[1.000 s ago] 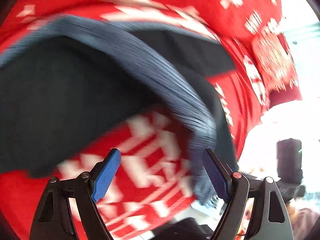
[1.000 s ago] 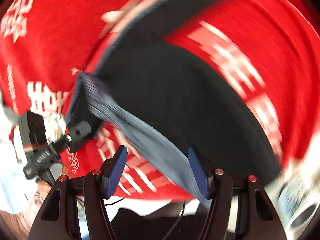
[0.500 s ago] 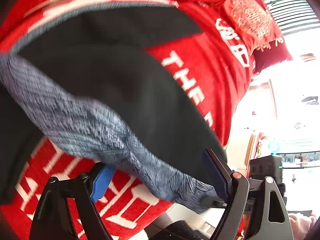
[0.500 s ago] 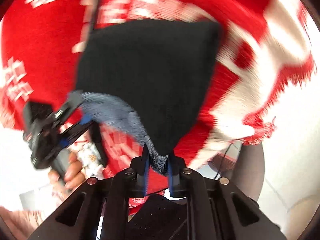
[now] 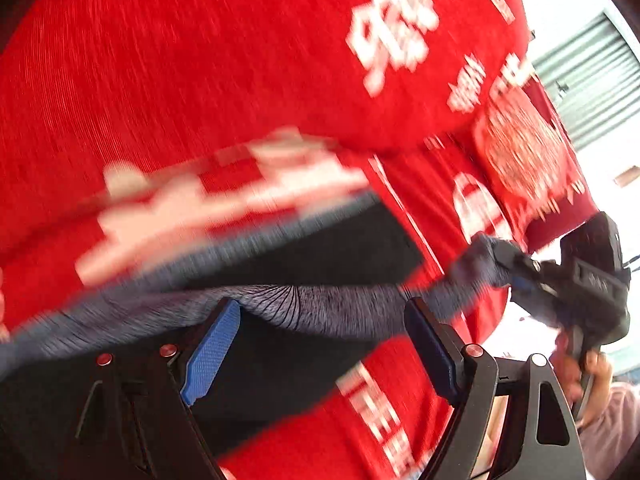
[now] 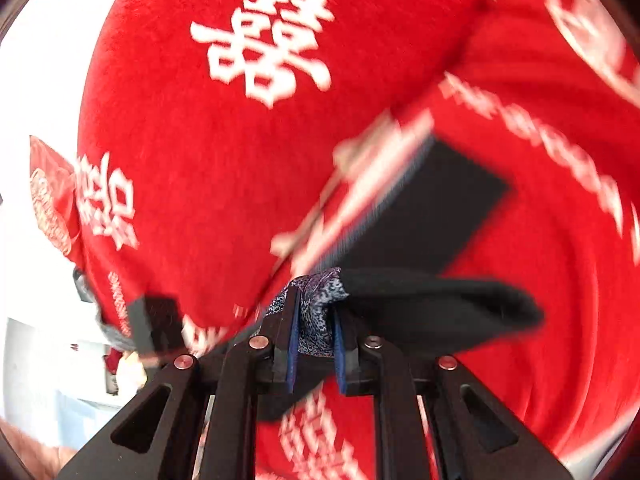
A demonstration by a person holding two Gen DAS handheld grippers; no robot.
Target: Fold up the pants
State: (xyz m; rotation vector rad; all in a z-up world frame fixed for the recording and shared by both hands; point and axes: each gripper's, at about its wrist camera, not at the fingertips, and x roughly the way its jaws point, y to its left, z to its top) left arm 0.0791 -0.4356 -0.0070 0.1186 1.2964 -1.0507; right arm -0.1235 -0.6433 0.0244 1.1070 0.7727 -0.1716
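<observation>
1. One corner of the job is in hand, seen from my left wrist: the pants [image 5: 320,248] lie partly on the red cloth [image 5: 200,80], dark and blurred, with the grey waistband [image 5: 320,312] lifted and stretched across in front of my left claw [image 5: 320,344]. That claw stands wide; the band crosses between its fingers, but neither blue pad [image 5: 212,352] appears to press on it. At the right end of the band my right claw [image 5: 516,268] has it pinched, with the hand [image 5: 592,364] behind it.

2. From my right wrist, the right claw [image 6: 316,344] is narrow and clamped on a bunched piece of the waistband [image 6: 316,312]. Black fabric of the pants [image 6: 432,296] sags to the right of the fingers, and a flat dark part [image 6: 432,208] rests on the red cloth [image 6: 240,160] beyond. My left claw [image 6: 156,324] shows dimly at the lower left edge.

3. By my reckoning the fold is barely under way: only one end of the waist is gripped and raised. Left to do: close my left claw on the band, carry the waist over, lay it flat, and fold again.
</observation>
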